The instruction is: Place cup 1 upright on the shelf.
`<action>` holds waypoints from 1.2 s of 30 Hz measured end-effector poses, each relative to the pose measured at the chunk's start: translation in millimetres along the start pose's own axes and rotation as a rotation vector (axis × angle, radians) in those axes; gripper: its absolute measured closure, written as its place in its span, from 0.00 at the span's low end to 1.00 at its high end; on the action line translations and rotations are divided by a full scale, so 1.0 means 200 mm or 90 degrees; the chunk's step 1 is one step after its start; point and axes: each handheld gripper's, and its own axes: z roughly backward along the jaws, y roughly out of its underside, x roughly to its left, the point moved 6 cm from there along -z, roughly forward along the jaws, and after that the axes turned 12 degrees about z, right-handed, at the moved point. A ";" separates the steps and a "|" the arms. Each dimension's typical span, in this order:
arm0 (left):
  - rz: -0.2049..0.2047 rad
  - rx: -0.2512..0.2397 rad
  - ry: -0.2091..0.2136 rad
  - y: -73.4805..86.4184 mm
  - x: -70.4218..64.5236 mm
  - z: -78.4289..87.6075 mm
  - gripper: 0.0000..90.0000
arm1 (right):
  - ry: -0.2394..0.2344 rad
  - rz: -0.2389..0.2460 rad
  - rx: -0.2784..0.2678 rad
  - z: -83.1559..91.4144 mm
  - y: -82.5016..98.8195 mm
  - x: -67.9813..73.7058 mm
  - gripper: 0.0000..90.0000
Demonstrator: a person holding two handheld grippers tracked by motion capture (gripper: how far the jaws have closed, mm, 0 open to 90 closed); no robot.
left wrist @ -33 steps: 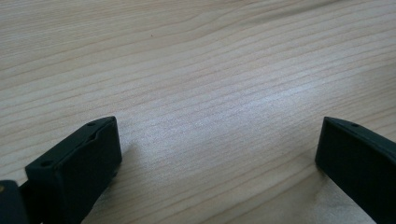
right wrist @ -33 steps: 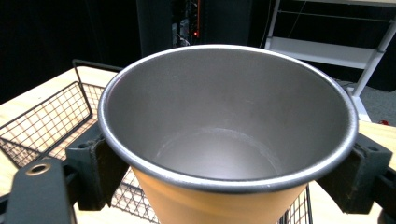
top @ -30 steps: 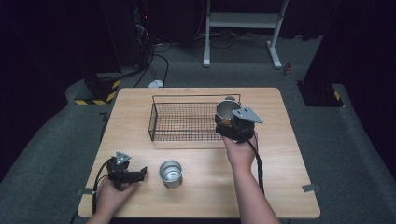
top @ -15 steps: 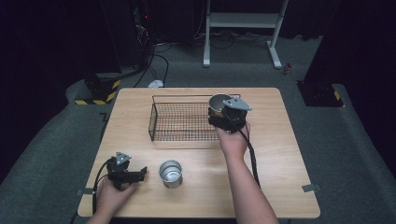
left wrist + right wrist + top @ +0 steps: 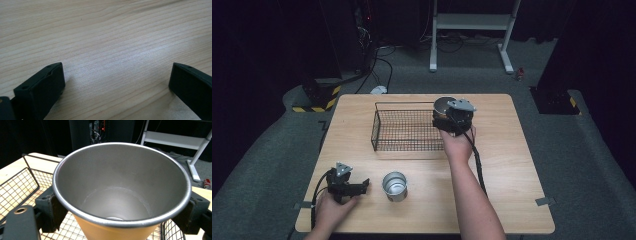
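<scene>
Steel cup (image 5: pixel 120 195) clamped between the right gripper (image 5: pixel 451 118) fingers (image 5: pixel 51 210), one pad on each side of the wall just under the rim, mouth up and tipped a little toward the camera in the right gripper view. Now up over the right end of the wire basket (image 5: pixel 404 128), just above its far right corner; a second ago further right and nearer, beside the basket's right wall, so shifted left and away from the person since then. Right hand (image 5: pixel 458 144) stretched further across the desk (image 5: pixel 512 165) than before. Orange-tan outer wall showing below the rim, basket mesh under and around it. Second steel cup (image 5: pixel 394 185) upright near the front edge, same spot as earlier, just right of the left gripper (image 5: pixel 346 183). Left gripper parked low on the wood, same place too, fingers (image 5: pixel 41 87) spread wide with nothing between them, only bare wood grain. Basket itself not budged.
</scene>
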 end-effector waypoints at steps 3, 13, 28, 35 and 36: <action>0.002 -0.001 0.000 0.00 0.00 0.00 0.01 | 0.003 -0.002 0.012 -0.02 0.01 -0.01 0.15; 0.002 -0.002 0.000 0.00 0.00 0.00 0.01 | 0.008 -0.005 0.038 -0.07 0.04 -0.03 0.15; 0.000 0.000 0.000 0.00 0.00 0.00 0.01 | -0.006 -0.001 0.085 -0.15 0.10 0.01 0.15; 0.000 0.000 0.000 0.00 0.00 0.00 0.01 | -0.010 0.009 0.103 -0.19 0.13 0.02 0.15; 0.000 0.000 0.000 0.00 0.00 0.00 0.01 | -0.010 0.008 0.107 -0.19 0.13 0.03 0.15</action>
